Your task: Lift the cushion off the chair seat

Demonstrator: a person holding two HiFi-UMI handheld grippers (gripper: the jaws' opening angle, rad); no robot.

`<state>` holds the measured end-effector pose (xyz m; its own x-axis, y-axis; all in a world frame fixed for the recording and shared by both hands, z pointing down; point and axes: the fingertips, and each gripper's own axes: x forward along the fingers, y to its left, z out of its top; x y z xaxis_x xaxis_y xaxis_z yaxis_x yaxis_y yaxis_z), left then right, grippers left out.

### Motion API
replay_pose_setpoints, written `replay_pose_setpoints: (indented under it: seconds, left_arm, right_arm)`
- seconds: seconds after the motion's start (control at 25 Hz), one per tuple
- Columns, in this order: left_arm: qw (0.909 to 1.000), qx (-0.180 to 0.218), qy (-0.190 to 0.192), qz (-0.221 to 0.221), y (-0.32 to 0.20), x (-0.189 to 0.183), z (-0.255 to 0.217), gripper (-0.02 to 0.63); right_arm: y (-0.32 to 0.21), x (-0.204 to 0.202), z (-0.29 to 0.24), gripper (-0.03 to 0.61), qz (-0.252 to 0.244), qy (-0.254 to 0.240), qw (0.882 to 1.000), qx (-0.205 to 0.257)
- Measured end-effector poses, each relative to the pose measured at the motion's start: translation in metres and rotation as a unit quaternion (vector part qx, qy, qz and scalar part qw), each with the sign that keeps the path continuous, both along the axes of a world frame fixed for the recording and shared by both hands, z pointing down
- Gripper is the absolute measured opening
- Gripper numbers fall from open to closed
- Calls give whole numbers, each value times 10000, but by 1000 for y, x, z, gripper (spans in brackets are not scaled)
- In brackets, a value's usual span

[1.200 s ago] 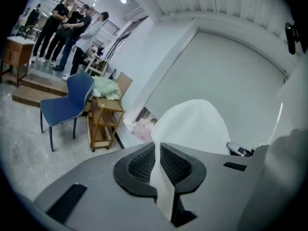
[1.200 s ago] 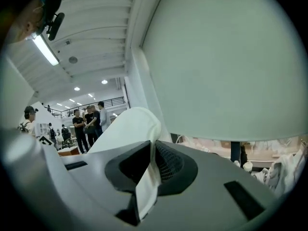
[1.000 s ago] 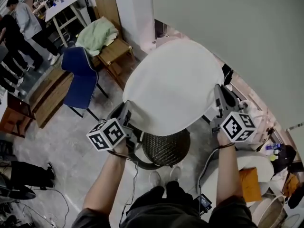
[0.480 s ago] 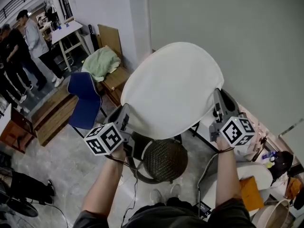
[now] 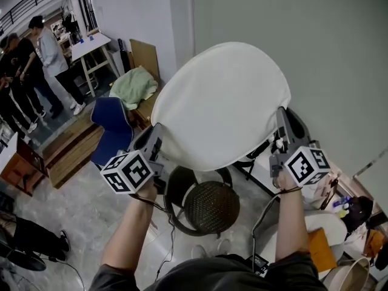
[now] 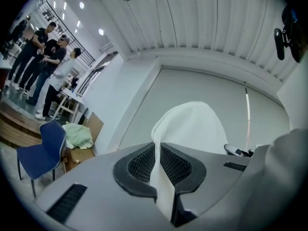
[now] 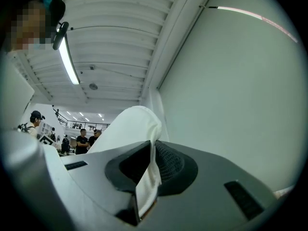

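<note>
Head view: where is your cushion point(image 5: 221, 105)?

– You hold it in the air above the chair point(image 5: 209, 206), not touching. Your left gripper point(image 5: 156, 139) and right gripper point(image 5: 282, 129) are each clamped on its edge.

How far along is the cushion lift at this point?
Done: the white cushion is clear of the woven chair seat, held in the air. In hand: left gripper and right gripper each pinch one edge of it. Left: nothing of the lift; no set-down spot is shown.
</note>
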<state>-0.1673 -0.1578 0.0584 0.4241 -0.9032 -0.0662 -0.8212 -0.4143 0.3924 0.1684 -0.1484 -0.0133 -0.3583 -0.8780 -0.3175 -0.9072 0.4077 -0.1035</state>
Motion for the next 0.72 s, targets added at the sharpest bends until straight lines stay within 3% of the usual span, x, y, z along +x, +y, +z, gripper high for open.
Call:
replay_pose_setpoints:
  seconds: [0.32,0.72]
  left_arm:
    - [9992,385,45,12,7,-8,-36,38]
    - [9984,567,67,11,10,-7,-54,38]
  right_arm:
    - [15,-8,-38,37,-34,29,9992,390]
    - [22,-7,-52,37,-19,89,9985,538]
